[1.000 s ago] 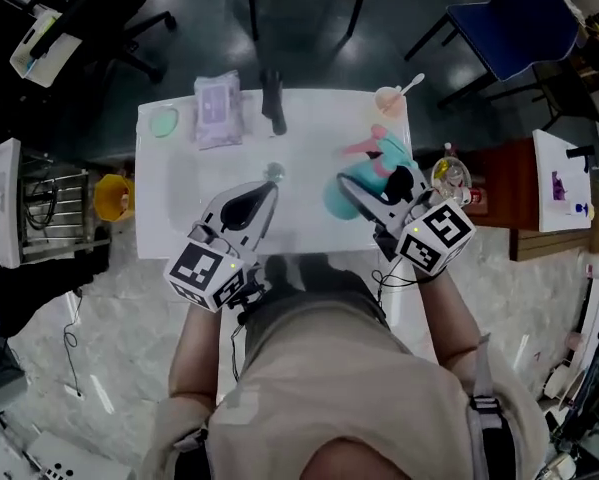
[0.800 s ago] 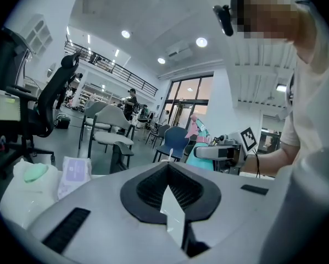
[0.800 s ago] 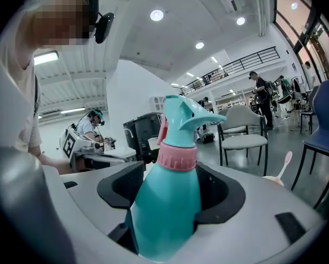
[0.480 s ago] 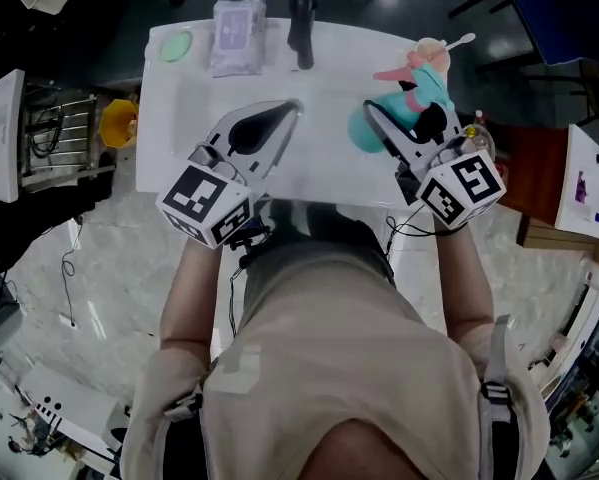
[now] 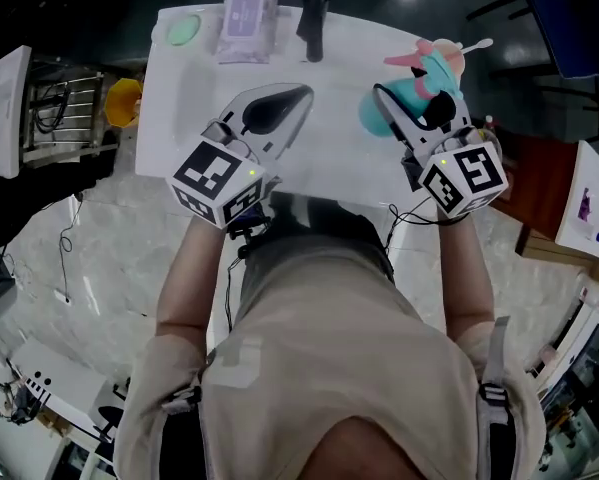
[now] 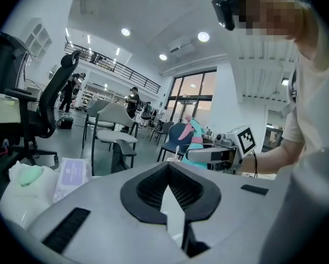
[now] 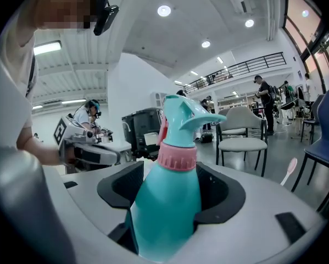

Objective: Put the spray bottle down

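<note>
While the right gripper (image 5: pixel 404 116) clamps the teal spray bottle (image 7: pixel 168 202) round its belly, just below the pink collar, that hold looks right. Smooth rounded plastic, prob. slippery; light unless full, and fill level can't be seen. Tall w/ trigger head, so likely tippy: base should land flat on the white table (image 5: pixel 179 118). Can't tell if it touches. Left of bottle, the left gripper (image 5: pixel 297 95) is pinched to, empty. Beyond bottle, to its left: wipes pack (image 5: pixel 247 10).

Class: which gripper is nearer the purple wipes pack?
Left. The left gripper lies just short of the wipes pack; the right gripper, clamping the spray bottle, is far to its right.
</note>
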`<state>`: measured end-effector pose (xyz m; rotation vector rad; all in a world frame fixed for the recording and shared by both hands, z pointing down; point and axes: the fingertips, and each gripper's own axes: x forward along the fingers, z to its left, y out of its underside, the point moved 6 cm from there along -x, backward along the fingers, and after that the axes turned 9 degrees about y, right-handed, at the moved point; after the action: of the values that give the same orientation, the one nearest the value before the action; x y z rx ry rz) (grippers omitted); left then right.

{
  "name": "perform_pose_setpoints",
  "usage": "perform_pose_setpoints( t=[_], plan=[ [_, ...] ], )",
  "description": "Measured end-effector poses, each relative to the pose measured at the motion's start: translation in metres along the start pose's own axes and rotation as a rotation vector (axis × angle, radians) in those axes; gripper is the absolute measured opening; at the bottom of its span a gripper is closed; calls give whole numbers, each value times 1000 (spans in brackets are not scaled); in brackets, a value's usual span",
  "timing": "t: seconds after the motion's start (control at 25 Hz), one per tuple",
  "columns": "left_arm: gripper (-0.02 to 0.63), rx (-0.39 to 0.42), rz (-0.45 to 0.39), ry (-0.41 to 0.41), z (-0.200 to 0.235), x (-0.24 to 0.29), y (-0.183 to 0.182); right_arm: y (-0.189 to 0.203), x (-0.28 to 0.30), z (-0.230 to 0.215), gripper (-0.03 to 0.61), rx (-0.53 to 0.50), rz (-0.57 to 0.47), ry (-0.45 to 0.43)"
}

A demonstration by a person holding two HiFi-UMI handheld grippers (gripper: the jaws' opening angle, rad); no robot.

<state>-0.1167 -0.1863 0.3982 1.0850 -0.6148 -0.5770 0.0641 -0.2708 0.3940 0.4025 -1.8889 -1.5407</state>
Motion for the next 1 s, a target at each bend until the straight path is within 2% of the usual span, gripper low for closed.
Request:
perform_pose_setpoints(
  t=[0.6,1.0],
  plan=[
    [9,-16,33,-20,5,7,10,14,25,-15,273,-12,-11,32],
    [9,-33,58,-34,6,9,20,21,46,-22,273,-74,-17,74]
  ],
)
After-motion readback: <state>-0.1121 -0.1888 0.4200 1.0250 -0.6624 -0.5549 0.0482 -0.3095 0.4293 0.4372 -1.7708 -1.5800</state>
